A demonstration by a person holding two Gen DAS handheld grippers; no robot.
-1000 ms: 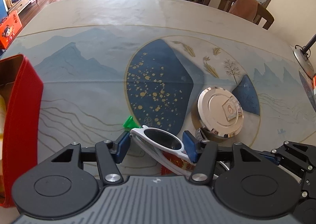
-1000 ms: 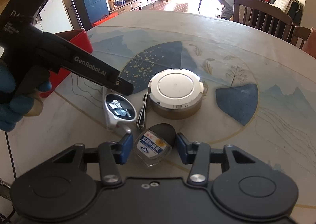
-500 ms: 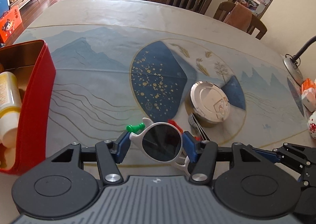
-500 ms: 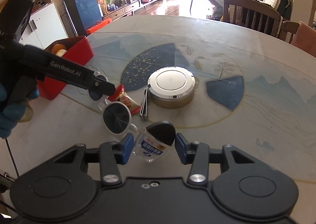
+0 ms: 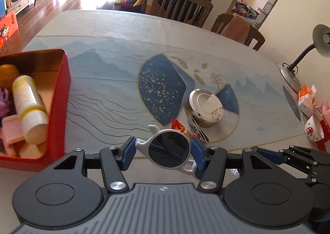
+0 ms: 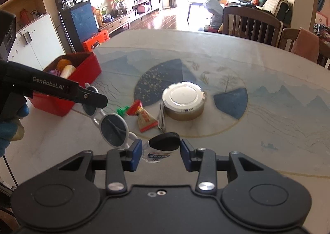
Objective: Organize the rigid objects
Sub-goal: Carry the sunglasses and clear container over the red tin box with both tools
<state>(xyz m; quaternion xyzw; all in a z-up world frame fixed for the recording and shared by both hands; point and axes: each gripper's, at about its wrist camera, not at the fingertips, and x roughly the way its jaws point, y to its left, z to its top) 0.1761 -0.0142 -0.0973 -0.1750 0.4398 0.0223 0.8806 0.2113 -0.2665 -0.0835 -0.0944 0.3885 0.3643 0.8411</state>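
Blue-padded fingers of the left gripper (image 5: 163,152) clench one dark lens of the white-framed round sunglasses (image 5: 169,150), held above the pale painted counter (image 5: 103,89). Right gripper (image 6: 160,154) fingers are closing around a small clear bottle with a black cap (image 6: 163,145); whether the pads touch it I cannot tell. A red rectangular tin box (image 5: 59,99) sits at the left, a round silver-lidded tin (image 6: 183,99) mid-counter, with a red-and-yellow candy wrapper (image 6: 144,118) beside it.
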